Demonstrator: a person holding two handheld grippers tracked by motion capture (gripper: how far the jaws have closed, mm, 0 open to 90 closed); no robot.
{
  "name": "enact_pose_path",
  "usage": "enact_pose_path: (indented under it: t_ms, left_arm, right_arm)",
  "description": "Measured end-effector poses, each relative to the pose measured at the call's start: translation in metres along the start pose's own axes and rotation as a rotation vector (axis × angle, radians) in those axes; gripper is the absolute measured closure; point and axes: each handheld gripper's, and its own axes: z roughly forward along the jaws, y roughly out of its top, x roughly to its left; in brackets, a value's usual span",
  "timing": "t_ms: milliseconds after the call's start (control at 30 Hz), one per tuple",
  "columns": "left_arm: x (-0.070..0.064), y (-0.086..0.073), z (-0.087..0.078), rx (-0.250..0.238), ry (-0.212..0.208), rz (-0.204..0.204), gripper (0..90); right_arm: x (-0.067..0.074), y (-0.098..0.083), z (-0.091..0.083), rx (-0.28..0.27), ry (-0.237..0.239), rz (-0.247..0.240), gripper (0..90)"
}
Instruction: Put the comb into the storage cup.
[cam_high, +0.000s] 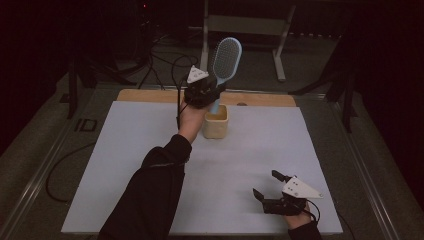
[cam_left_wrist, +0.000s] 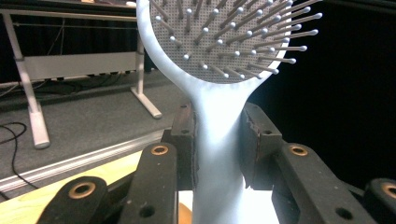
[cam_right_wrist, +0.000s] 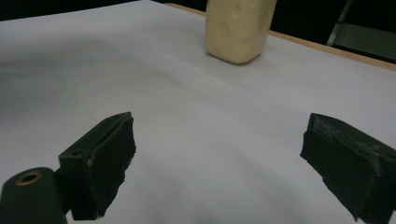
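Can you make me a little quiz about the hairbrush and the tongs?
1. True or false: the left tongs are clamped on the blue hairbrush by its handle.
2. Which way does the brush head point? A up, B down, C flat on the table.
3. Fill in: the handle's lower end is at the mouth of the cream ____.

Key
1. True; both pads press the handle.
2. A.
3. Cup. The right tongs stand open near the white table with nothing in them.
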Motion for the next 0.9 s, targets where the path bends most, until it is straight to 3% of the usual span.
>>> enact_pose_path:
  t_ms: [533, 733, 900]
  left_arm:
    - [0.017, -0.02, 0.024, -0.047, 0.001, -0.015, 69.8]
    - [0.019, -0.026, 0.032, -0.054, 0.005, 0.008, 69.8]
    - [0.021, -0.037, 0.037, -0.075, 0.014, -0.011, 69.7]
  right_arm:
    - [0.0, -0.001, 0.0, -0.005, 0.009, 0.007, 9.1]
    - [-0.001, 0.0, -0.001, -0.009, 0.005, 0.015, 9.1]
    - [-0.001, -0.001, -0.001, -0.005, 0.007, 0.015, 9.1]
